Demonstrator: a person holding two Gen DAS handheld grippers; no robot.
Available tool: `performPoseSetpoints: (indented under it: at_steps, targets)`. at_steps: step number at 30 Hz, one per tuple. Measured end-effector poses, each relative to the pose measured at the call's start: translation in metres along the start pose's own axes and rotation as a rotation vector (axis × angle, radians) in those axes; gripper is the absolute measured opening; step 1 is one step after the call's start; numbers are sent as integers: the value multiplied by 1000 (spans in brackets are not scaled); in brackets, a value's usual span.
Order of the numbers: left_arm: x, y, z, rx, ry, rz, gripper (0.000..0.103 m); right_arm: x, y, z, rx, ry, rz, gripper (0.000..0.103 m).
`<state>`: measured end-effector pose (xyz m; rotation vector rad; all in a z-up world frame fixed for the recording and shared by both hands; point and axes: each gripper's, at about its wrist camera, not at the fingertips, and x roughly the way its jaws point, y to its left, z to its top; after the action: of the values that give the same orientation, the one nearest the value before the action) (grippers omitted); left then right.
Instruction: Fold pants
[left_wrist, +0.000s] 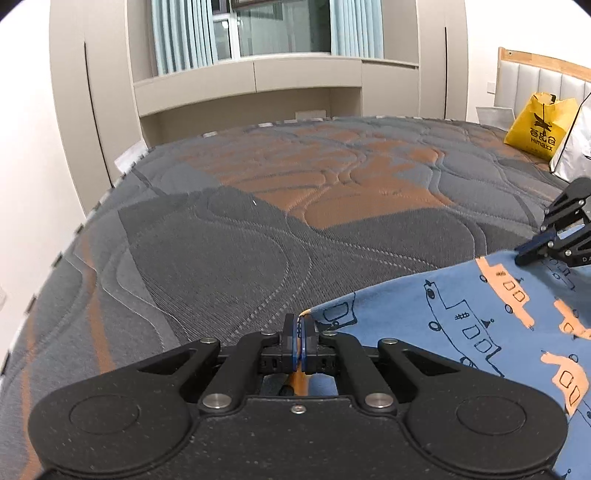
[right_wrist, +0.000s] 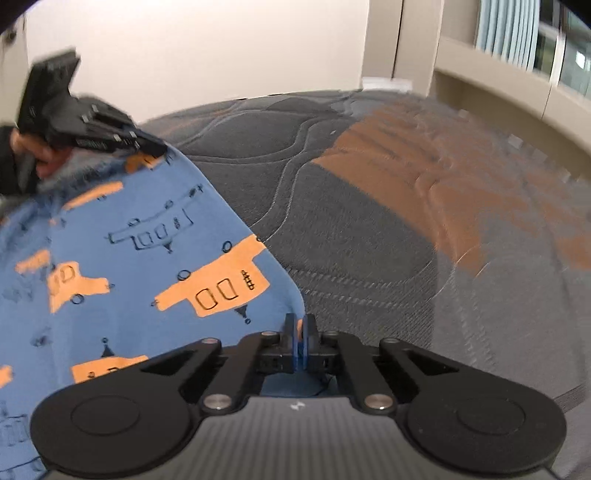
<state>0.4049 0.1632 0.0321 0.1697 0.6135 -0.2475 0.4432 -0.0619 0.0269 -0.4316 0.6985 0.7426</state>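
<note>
Two corners of the blue pants (left_wrist: 480, 332) are pinched, one in our left gripper (left_wrist: 300, 325), the other in our right gripper (right_wrist: 300, 326), both clamped tight on cloth. We should keep that edge taut and level, then lay it evenly toward the mattress's (left_wrist: 258, 221) middle.

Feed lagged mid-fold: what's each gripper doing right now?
Left gripper: shut on the edge of the blue cotton pants with orange boat print.
Right gripper: shut on the same pants.
</note>
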Motion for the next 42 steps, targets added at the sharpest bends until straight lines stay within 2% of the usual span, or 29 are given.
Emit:
performPoseSetpoints:
  at_steps: [4,7,11,14,16,17,19,21,23,25,28,29,30,31,32,33,35,37,42]
  targets:
    - [-1,5,6,-37,-41,75,1,5,19,21,-105,-49,-199,2]
    - [10,15,7,-83,-29,133,1,17,18,45,-84,-85,-243,2]
    - [28,27,-5,-103,24,134,1,47,14,53,-71,-61,-225,2]
    - [32,38,-9,-153,44,83,2,66,8,48,-47,-28,-198,2]
    - [30,45,-9,-173,41,58,17,70,5,46,-37,-31,-182,4]
    - [26,49,-9,-183,28,56,22,68,3,45,-30,-43,-168,5]
    - [20,59,-10,-209,1,31,45,61,-3,44,-5,-64,-137,13]
    - [15,69,-10,-233,-21,17,52,53,-11,44,32,-92,-94,37]
    - [12,77,-12,-247,-9,-7,52,49,-20,43,73,-111,-56,44]
    - [12,81,-14,-253,18,-31,52,52,-27,42,115,-98,-23,45]
    - [14,81,-18,-253,53,-42,52,65,-35,38,167,-62,14,46]
    - [16,80,-20,-255,60,-55,51,66,-37,36,190,-67,26,44]
    - [17,78,-21,-255,67,-67,45,66,-41,36,221,-73,41,30]
    - [19,75,-22,-251,74,-73,23,65,-43,36,242,-78,61,17]
    - [20,71,-22,-247,80,-78,8,63,-44,37,255,-82,71,6]
    - [19,68,-22,-253,82,-76,4,60,-43,38,258,-83,56,4]
    - [13,61,-20,-267,61,-41,3,49,-34,39,223,-98,20,3]
    - [-4,54,-17,-264,11,-38,3,31,-21,39,187,-139,-14,3]
    - [-77,31,-22,-169,-157,-24,3,-37,35,24,73,-265,-118,3]
